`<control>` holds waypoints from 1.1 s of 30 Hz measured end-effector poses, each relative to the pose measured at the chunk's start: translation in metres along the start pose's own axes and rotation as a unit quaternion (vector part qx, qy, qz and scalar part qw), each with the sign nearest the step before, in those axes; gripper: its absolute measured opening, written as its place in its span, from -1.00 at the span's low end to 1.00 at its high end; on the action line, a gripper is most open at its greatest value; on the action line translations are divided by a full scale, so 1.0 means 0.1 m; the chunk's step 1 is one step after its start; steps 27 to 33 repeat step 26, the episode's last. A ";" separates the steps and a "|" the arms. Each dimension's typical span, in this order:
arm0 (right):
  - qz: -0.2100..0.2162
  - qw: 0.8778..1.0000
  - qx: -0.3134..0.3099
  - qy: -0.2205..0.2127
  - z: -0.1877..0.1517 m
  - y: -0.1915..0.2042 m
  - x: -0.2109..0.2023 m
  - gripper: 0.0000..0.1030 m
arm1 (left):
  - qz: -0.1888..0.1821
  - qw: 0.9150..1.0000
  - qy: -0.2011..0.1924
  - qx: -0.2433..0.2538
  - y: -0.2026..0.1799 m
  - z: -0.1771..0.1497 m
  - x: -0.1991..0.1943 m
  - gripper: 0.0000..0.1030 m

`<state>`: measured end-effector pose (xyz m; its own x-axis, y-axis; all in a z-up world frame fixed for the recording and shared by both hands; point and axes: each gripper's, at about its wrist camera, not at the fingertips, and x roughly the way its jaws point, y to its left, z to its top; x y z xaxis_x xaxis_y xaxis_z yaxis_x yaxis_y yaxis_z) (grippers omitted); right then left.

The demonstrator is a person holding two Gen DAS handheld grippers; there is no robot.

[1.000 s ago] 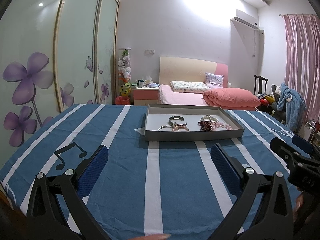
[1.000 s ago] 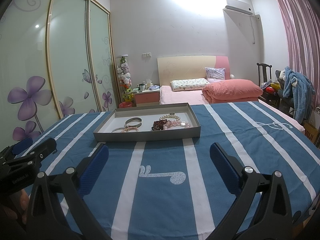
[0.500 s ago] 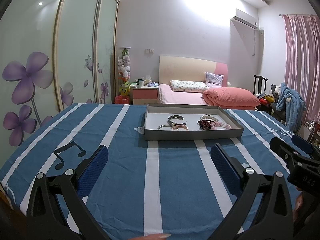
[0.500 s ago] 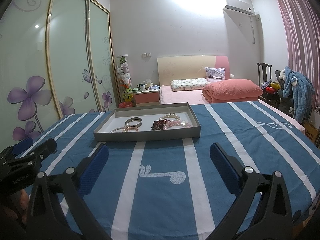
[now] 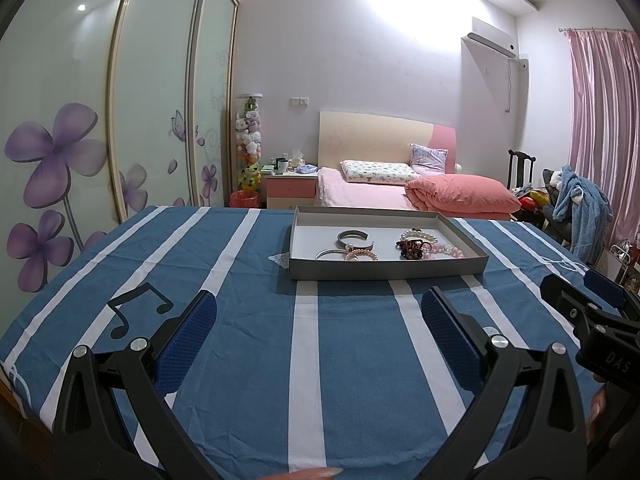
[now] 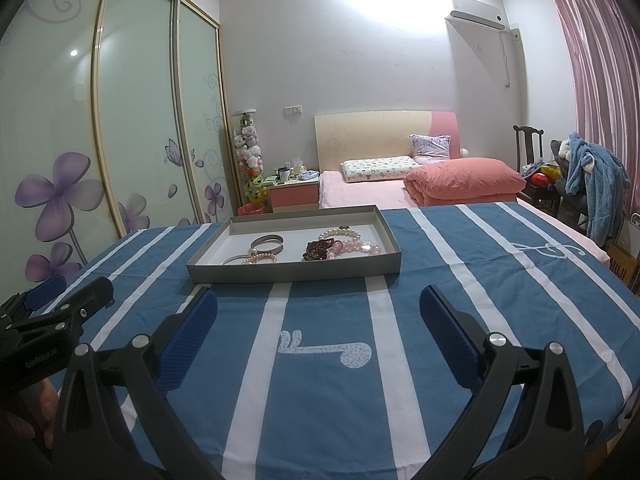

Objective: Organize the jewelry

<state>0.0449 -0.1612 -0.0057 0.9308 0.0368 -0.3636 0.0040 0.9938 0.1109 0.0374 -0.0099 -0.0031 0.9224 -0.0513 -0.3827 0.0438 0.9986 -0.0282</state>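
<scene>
Compared with the earlier frames, nothing has visibly shifted: both tongs hover at the same spots and the tray contents lie unchanged. The left tongs, blue-padded on black arms, stand wide apart and empty above the blue bench cloth with white stripes. The right tongs are likewise spread wide, gripping nothing. The shallow grey cardboard tray sits at centre frame on the far half of the bench; inside lie a silver open cuff bangle, a pink pearl bracelet, a dark red beaded bracelet and a white pearl bracelet. The left view shows a black music-note print at lower left; the right view shows a white note at lower centre. Each view catches the other tongs at its frame edge.
</scene>
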 end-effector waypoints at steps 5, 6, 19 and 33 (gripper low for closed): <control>0.000 1.000 0.000 0.000 0.00 0.00 0.00 0.92 | 0.000 1.000 0.000 0.000 0.00 0.00 0.00 0.97; 0.000 1.000 0.000 0.000 -0.01 0.00 0.00 0.92 | 0.000 1.000 0.000 0.000 0.00 0.00 0.00 0.97; 0.000 1.000 0.000 0.000 0.00 0.00 0.00 0.92 | 0.002 1.000 -0.003 -0.001 0.02 -0.02 -0.01 0.97; 0.000 1.000 0.000 0.000 0.00 0.00 0.00 0.92 | -0.002 1.000 -0.001 0.000 0.02 -0.01 -0.01 0.97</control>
